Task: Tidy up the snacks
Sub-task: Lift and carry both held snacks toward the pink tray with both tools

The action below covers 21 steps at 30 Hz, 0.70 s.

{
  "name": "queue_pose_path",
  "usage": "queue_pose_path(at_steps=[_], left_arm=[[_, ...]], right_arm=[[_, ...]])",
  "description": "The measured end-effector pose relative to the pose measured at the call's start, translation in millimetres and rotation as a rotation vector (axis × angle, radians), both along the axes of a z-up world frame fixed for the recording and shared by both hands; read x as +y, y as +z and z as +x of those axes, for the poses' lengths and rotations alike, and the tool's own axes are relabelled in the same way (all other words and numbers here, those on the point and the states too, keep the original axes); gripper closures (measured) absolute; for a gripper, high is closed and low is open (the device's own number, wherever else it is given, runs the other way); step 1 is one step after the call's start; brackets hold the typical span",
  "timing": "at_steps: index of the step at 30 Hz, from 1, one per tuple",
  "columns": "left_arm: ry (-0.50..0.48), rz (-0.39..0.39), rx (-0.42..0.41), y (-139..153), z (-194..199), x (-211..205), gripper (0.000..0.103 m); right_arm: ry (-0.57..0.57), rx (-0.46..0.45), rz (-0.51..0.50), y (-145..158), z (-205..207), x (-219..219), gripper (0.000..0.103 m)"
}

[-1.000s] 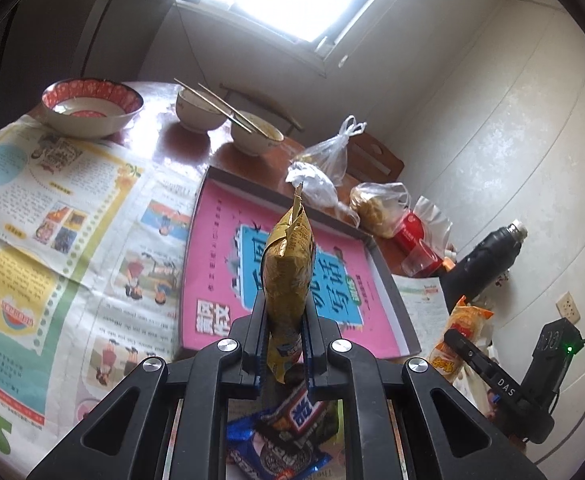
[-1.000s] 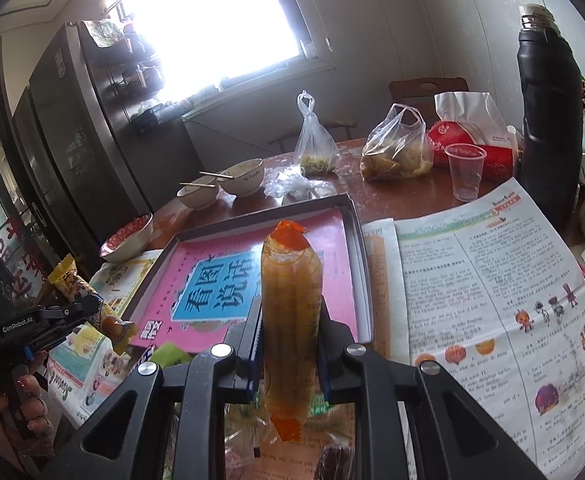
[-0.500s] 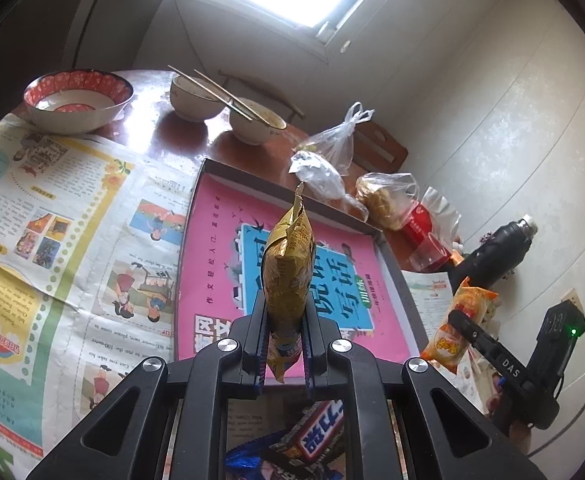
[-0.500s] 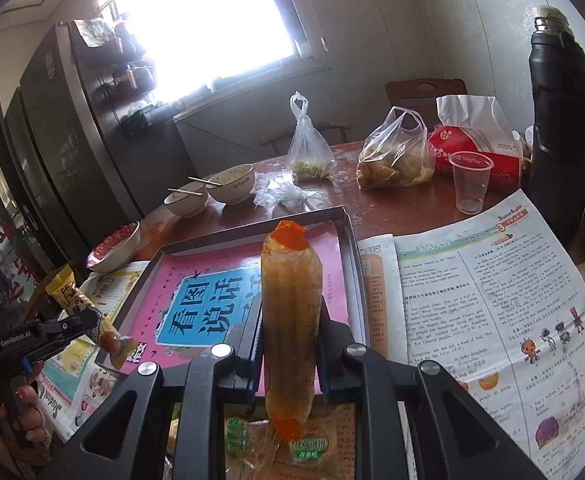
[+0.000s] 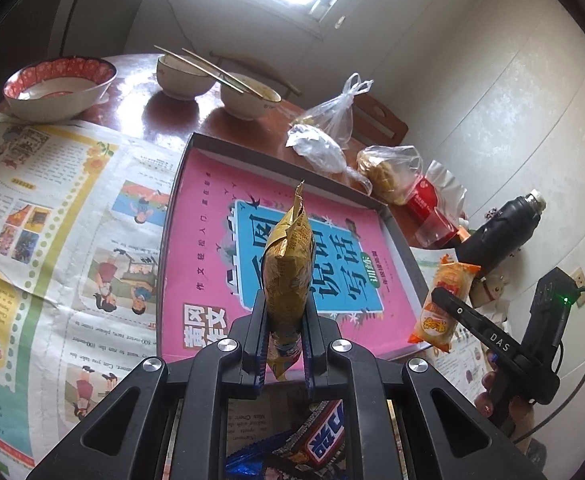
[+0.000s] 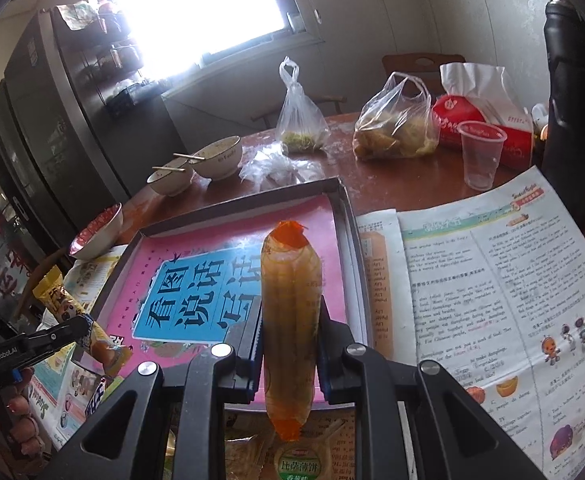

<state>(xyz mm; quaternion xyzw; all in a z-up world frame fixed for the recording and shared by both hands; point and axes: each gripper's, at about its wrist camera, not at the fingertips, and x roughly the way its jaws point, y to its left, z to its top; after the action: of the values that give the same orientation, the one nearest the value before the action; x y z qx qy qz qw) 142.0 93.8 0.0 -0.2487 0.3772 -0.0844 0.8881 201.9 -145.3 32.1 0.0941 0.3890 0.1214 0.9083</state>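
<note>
Left gripper (image 5: 286, 344) clamped on a gold snack packet (image 5: 288, 276) held upright above the near edge of the pink-lined tray (image 5: 180, 184), right gripper (image 6: 290, 344) clamped on an orange snack packet (image 6: 290, 320) upright over the tray's near right corner, newspaper (image 5: 52, 220) at both sides

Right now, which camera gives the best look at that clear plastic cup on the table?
The right wrist view. There the clear plastic cup stands whole and unblocked on the bare table, in front of the red tissue pack. In the left wrist view the cup is small, far off and merges with the red pack behind it.
</note>
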Motion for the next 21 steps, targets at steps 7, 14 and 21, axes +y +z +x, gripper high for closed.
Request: queue_pose_path(at_steps=[7, 14, 21], left_arm=[[-0.005, 0.007, 0.024, -7, 4, -3, 0.089], [-0.007, 0.016, 0.037, -12, 7, -6, 0.089], [0.003, 0.031, 0.048, -15, 8, -6, 0.088]], right_arm=[[-0.002, 0.025, -0.010, -7, 5, -1, 0.081], [-0.004, 0.058, -0.007, -17, 11, -1, 0.080], [-0.011, 0.074, -0.009, -21, 12, -3, 0.079]])
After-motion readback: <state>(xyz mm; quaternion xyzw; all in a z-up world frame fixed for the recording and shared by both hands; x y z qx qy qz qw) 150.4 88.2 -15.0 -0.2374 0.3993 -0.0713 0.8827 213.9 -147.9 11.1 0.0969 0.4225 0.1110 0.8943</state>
